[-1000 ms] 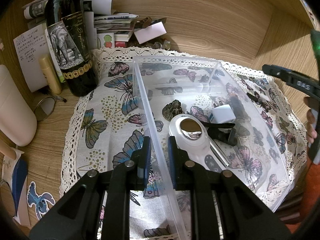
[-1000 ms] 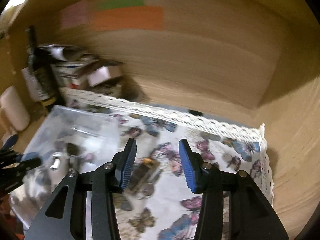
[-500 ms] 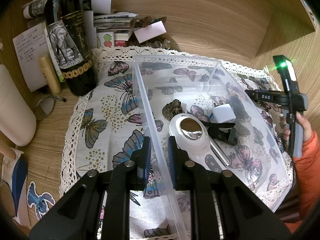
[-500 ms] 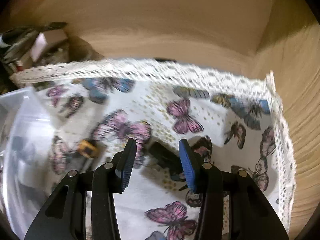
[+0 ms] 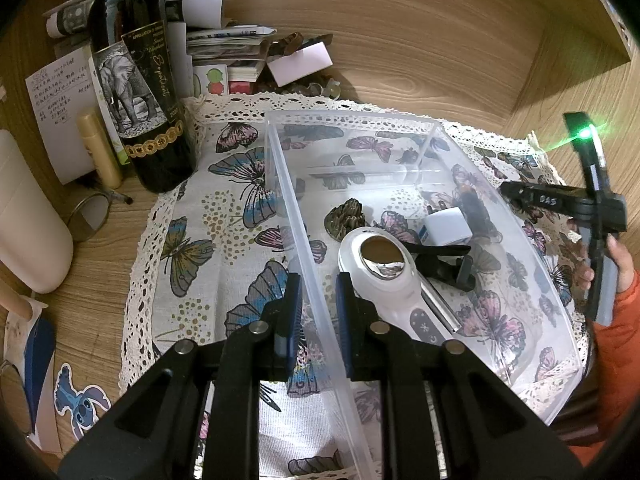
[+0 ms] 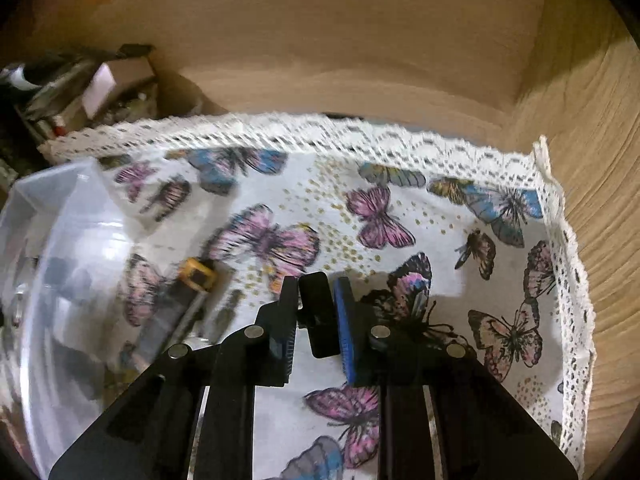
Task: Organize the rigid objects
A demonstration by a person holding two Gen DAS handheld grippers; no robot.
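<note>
My left gripper [image 5: 316,308] is shut on the near left wall of a clear plastic box [image 5: 400,122] standing on a butterfly cloth [image 5: 200,248]. In the box lie a white handheld device [image 5: 384,276], a white cube [image 5: 446,230], a dark clip [image 5: 444,264] and a brown cone [image 5: 348,216]. My right gripper [image 6: 314,314] is shut on a small black block [image 6: 318,320] on the cloth just right of the box [image 6: 60,240]. A yellow-capped dark object [image 6: 196,276] lies beside the box wall. The right gripper's body [image 5: 592,208] shows at the right in the left wrist view.
A wine bottle [image 5: 136,80], a lip balm tube [image 5: 98,148], a white bottle [image 5: 24,216], papers and small boxes [image 5: 232,52] crowd the back left. Wooden walls close in behind and to the right [image 6: 580,100]. The lace cloth edge [image 6: 560,208] runs near the right wall.
My right gripper swung right and down onto the cloth beside the box and closed on the black block. My left gripper kept its hold on the box wall.
</note>
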